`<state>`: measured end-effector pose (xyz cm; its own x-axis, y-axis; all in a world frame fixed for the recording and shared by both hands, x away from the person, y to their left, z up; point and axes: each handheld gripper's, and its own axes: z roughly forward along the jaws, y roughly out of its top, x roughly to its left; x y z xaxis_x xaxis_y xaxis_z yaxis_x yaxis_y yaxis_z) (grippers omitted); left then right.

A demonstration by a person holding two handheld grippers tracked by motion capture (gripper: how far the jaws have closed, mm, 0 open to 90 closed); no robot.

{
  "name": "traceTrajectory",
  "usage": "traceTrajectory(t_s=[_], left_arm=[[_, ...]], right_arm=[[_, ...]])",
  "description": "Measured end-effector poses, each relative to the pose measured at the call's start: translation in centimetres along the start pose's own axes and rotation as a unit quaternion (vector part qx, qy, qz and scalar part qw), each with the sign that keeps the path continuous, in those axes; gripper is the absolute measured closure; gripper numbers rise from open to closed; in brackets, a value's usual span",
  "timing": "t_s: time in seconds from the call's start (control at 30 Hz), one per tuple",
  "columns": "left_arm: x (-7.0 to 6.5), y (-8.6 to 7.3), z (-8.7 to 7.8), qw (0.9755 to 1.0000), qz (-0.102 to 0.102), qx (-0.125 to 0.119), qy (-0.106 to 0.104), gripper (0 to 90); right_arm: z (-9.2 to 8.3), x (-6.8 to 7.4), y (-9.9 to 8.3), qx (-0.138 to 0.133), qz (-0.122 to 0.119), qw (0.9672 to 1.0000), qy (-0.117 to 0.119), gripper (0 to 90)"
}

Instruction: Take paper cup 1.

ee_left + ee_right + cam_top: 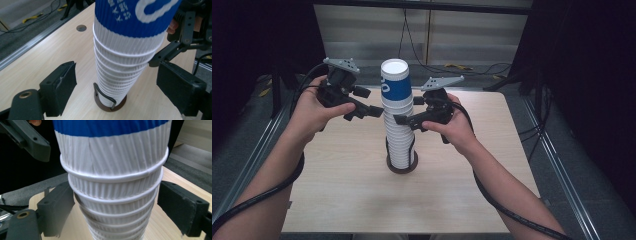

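a light wooden table [337, 185] carries a round dark base [402, 169] near its middle, a little toward the far side. a tall stack of white ribbed paper cups [399, 135] stands upright in that base, the topmost cup banded blue. a small round dark disc [81, 28] sits in the tabletop.

A lab-style recording booth. Black curtains [257, 35] flank a bare wooden desk [352, 185]. Cables [447, 65] trail across the grey floor [572, 165] behind.
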<state>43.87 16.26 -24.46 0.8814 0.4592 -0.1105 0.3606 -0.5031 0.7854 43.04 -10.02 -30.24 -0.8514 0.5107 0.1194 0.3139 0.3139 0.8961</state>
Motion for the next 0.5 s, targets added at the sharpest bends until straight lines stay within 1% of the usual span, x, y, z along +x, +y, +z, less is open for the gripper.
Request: traceTrajectory(t_s=[0.13,0.17,0.2,0.23,0.27,0.33,0.4,0.5], left_arm=[[-0.2,0.9,0.2,0.9999,0.007,-0.01,-0.005,15.8],[-0.2,1.2,0.4,0.9998,0.012,-0.014,-0.008,15.8],[-0.3,1.4,0.5,0.9998,0.009,-0.016,-0.012,15.8],[-0.3,1.8,0.9,0.9996,0.013,-0.016,-0.018,15.9],[-0.3,1.8,0.9,0.9996,0.013,-0.016,-0.018,15.8],[-0.4,2.4,1.8,0.9998,0.012,-0.009,-0.015,15.8],[-0.5,2.6,2.3,0.9996,0.018,-0.007,-0.02,15.8],[-0.6,2.9,3.3,0.9995,0.022,-0.007,-0.02,14.0]], right_arm=[[0.1,0.0,0.0,-0.003,0.004,1.0,0.003,13.2],[0.1,0.0,0.0,-0.003,0.004,1.0,0.002,13.2],[0.2,0.0,0.0,-0.004,0.004,1.0,0.001,13.2],[0.2,0.1,0.1,-0.006,0.002,1.0,0.0,13.0],[0.3,0.1,0.1,-0.005,0.002,1.0,-0.001,12.9],[0.3,0.2,0.1,-0.007,0.002,1.0,-0.002,12.7],[0.4,0.1,0.1,-0.008,0.004,1.0,-0.002,12.5],[0.5,0.1,0.0,-0.01,0.007,0.9999,-0.001,12.3]])
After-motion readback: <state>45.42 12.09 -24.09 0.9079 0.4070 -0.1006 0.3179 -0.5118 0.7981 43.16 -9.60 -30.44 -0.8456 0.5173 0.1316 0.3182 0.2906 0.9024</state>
